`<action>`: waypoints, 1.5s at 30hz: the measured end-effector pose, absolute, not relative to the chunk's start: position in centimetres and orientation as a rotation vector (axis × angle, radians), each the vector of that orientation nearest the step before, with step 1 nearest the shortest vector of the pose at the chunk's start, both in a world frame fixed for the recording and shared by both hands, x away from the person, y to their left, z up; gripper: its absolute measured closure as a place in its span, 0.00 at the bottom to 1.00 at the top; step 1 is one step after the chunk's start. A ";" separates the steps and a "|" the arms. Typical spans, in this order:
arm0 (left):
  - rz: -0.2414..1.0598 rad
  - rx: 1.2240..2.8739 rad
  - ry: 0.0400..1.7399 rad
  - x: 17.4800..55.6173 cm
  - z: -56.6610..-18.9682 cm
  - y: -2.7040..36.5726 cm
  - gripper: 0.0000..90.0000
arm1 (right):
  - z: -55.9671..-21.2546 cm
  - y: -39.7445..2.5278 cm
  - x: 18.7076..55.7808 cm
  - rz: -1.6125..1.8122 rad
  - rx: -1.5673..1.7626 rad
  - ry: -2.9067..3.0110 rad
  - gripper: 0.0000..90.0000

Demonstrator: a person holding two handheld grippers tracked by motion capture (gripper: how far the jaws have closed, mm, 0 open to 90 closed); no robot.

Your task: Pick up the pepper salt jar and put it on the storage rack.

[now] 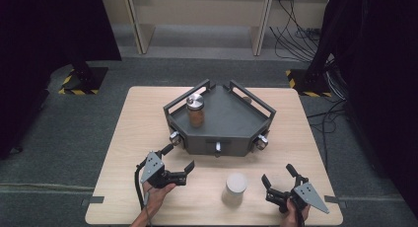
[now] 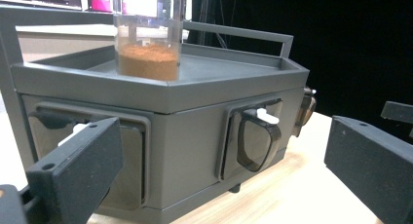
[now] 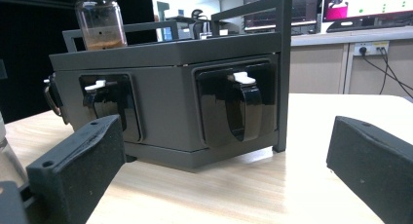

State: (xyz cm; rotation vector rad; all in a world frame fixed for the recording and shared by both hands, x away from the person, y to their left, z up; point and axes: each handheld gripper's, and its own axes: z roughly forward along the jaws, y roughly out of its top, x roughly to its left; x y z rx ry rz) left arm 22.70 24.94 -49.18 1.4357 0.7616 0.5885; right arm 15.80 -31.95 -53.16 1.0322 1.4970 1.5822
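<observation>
A dark grey angular cabinet (image 1: 231,136) with a railed top and handled drawers stands in the middle of the table. On its top left corner sits a glass jar (image 1: 195,110) of orange-brown powder with a metal lid, which the left gripper view shows as jar (image 2: 148,48) and the right gripper view as jar (image 3: 100,22). A pale capped jar (image 1: 234,188) stands on the table near the front. My left gripper (image 1: 179,158) is open, just left of the cabinet's front. My right gripper (image 1: 278,176) is open, to the right of the pale jar.
The wooden table (image 1: 138,133) has bare room on both sides of the cabinet. Drawer handles (image 3: 243,107) face my right gripper, and another handle (image 2: 258,139) faces my left. Cables (image 1: 300,37) and stand bases lie on the floor beyond the table.
</observation>
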 end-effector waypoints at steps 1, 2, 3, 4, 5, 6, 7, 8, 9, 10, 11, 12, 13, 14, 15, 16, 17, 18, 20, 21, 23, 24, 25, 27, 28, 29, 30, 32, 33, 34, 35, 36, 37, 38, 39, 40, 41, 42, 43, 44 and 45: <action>0.589 1.439 0.761 22.7 -49.2 24.9 0.00 | -53.2 -32.0 15.8 1.583 1.031 1.496 0.01; 0.589 1.440 0.759 22.7 -49.2 24.9 0.00 | -53.2 -32.0 15.8 1.583 1.030 1.497 0.01; 0.589 1.439 0.758 22.7 -49.2 24.9 0.00 | -53.1 -31.9 15.8 1.581 1.028 1.500 0.01; 0.590 1.438 0.756 22.7 -49.2 24.9 0.00 | -53.1 -31.9 15.8 1.580 1.025 1.503 0.01; 0.590 1.440 0.755 22.7 -49.2 24.9 0.00 | -53.1 -31.9 15.8 1.578 1.024 1.505 0.01; 0.591 1.442 0.753 22.7 -49.1 24.8 0.00 | -53.1 -31.9 15.7 1.578 1.024 1.503 0.01; 0.592 1.444 0.751 22.7 -49.2 24.8 0.00 | -53.1 -31.9 15.7 1.582 1.025 1.500 0.01; 0.593 1.446 0.748 22.6 -49.2 24.8 0.00 | -53.1 -32.0 15.7 1.583 1.023 1.497 0.01; 0.593 1.445 0.747 22.6 -49.2 24.8 0.00 | -53.1 -32.0 15.7 1.587 1.024 1.495 0.01; 0.590 1.443 0.748 22.6 -49.2 24.8 0.00 | -53.2 -32.0 15.7 1.590 1.027 1.494 0.01; 0.583 1.441 0.752 22.7 -49.2 24.9 0.00 | -53.1 -32.0 15.6 1.586 1.030 1.495 0.01; 0.576 1.436 0.756 22.7 -49.2 25.0 0.00 | -53.1 -31.9 15.6 1.583 1.028 1.495 0.01; 0.576 1.436 0.756 22.7 -49.2 25.0 0.00 | -53.0 -31.9 15.5 1.587 1.022 1.494 0.01; 0.581 1.437 0.758 22.7 -49.2 25.0 0.00 | -53.0 -31.9 15.4 1.587 1.017 1.498 0.01; 0.583 1.438 0.759 22.7 -49.2 25.1 0.00 | -53.0 -31.9 15.4 1.592 1.015 1.499 0.01; 0.583 1.438 0.759 22.7 -49.2 25.1 0.00 | -53.0 -31.9 15.4 1.592 1.015 1.499 0.01; 0.582 1.436 0.760 22.7 -49.2 25.1 0.00 | -53.0 -32.0 15.4 1.598 1.013 1.499 0.01; 0.581 1.435 0.761 22.7 -49.2 25.1 0.00 | -52.9 -32.0 15.3 1.604 1.008 1.502 0.01; 0.575 1.428 0.770 22.9 -49.2 25.3 0.00 | -52.8 -32.0 15.0 1.630 1.003 1.508 0.01; 0.575 1.428 0.770 22.9 -49.2 25.3 0.00 | -52.7 -32.0 14.9 1.643 1.004 1.508 0.01; 0.567 1.416 0.778 22.9 -49.3 25.5 0.00 | -52.6 -32.0 14.7 1.651 1.006 1.507 0.01; 0.565 1.412 0.781 23.0 -49.3 25.6 0.00 | -52.4 -32.0 14.5 1.659 1.005 1.507 0.01; 0.567 1.412 0.782 23.0 -49.2 25.6 0.00 | -52.3 -32.0 14.3 1.673 0.996 1.509 0.01; 0.570 1.409 0.785 23.0 -49.2 25.7 0.00 | -52.1 -32.1 14.1 1.692 0.986 1.521 0.01; 0.570 1.409 0.786 22.9 -49.2 25.7 0.00 | -52.0 -32.1 13.9 1.695 0.982 1.528 0.01; 0.571 1.409 0.787 22.9 -49.2 25.7 0.00 | -51.8 -32.0 13.7 1.693 0.980 1.535 0.01; 0.572 1.409 0.787 22.9 -49.2 25.7 0.00 | -51.7 -31.8 13.4 1.688 0.982 1.541 0.01; 0.573 1.410 0.789 22.9 -49.2 25.7 0.00 | -51.6 -31.8 13.0 1.704 0.977 1.546 0.01; 0.571 1.409 0.791 23.0 -49.3 25.7 0.00 | -51.6 -31.8 12.8 1.705 0.971 1.551 0.01; 0.568 1.408 0.792 23.0 -49.3 25.7 0.00 | -51.5 -31.7 12.6 1.707 0.964 1.557 0.01; 0.566 1.408 0.794 23.0 -49.3 25.7 0.00 | -51.4 -31.7 12.4 1.707 0.955 1.564 0.01; 0.566 1.407 0.795 23.0 -49.3 25.7 0.00 | -51.3 -31.6 12.1 1.703 0.946 1.576 0.01; 0.567 1.408 0.795 23.0 -49.3 25.7 0.00 | -51.2 -31.5 12.0 1.694 0.941 1.584 0.01; 0.567 1.409 0.795 23.0 -49.3 25.7 0.00 | -51.0 -31.3 11.8 1.677 0.936 1.599 0.01; 0.567 1.409 0.796 23.0 -49.3 25.7 0.00 | -50.9 -31.2 11.7 1.677 0.933 1.604 0.01; 0.568 1.410 0.796 23.0 -49.3 25.7 0.00 | -50.9 -31.2 11.6 1.682 0.928 1.609 0.01; 0.568 1.409 0.796 23.0 -49.3 25.7 0.00 | -50.9 -31.1 11.5 1.682 0.922 1.614 0.01; 0.568 1.409 0.797 23.0 -49.3 25.7 0.00 | -50.9 -31.0 11.5 1.680 0.915 1.620 0.01; 0.568 1.411 0.799 23.0 -49.3 25.7 0.00 | -50.8 -30.8 11.4 1.683 0.905 1.635 0.01; 0.568 1.411 0.801 23.0 -49.3 25.7 0.00 | -50.8 -30.6 11.4 1.682 0.901 1.642 0.01; 0.566 1.410 0.804 23.1 -49.4 25.8 0.00 | -50.8 -30.6 11.4 1.691 0.896 1.649 0.01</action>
